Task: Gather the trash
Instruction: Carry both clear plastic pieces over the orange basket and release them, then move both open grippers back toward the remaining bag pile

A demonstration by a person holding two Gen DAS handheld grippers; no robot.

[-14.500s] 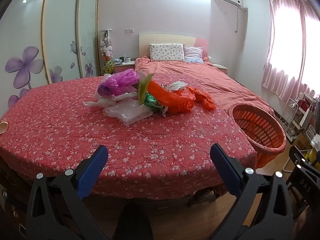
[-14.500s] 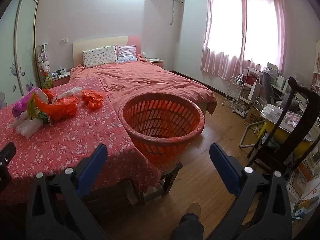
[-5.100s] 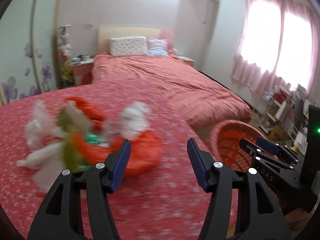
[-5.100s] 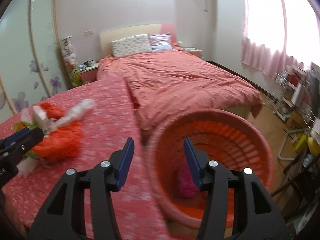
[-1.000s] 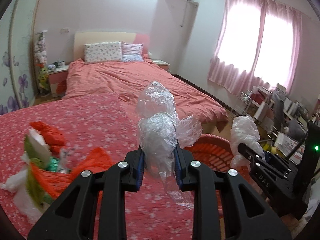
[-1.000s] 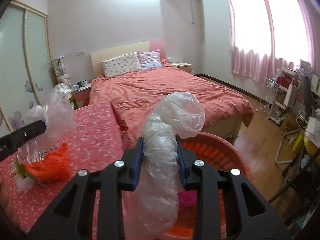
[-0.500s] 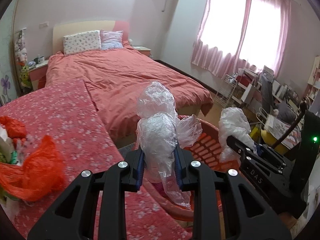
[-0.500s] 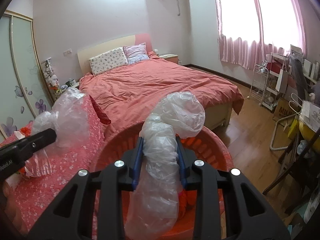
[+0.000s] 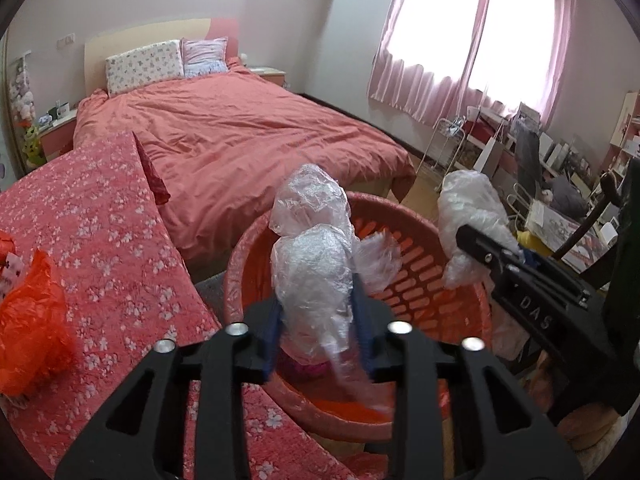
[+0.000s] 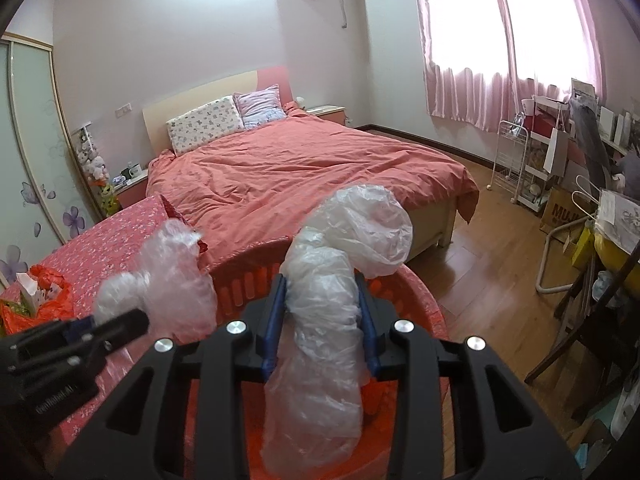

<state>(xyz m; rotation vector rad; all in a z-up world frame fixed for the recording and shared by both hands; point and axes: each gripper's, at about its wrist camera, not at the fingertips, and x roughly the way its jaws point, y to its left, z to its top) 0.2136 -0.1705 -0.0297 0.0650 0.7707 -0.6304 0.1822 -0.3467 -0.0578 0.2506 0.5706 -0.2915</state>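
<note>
My left gripper hangs over the orange laundry basket with a crumpled clear plastic bag upright between its blue pads; the jaws are opening and the plastic still fills the gap. My right gripper is also above the basket, jaws opening around a second clear plastic bag that still touches both pads. Each gripper shows in the other's view, the left gripper and the right gripper. Pink and orange trash lies in the basket's bottom. An orange bag remains on the floral tabletop.
The floral-clothed table lies left of the basket, the bed behind it. A wire rack, boxes and a chair crowd the right side. Bare wooden floor lies beyond the basket.
Both grippers have moved forward and down from the table edge to over the basket, still carrying their plastic bags. Both pairs of jaws stand slightly wider than before.
</note>
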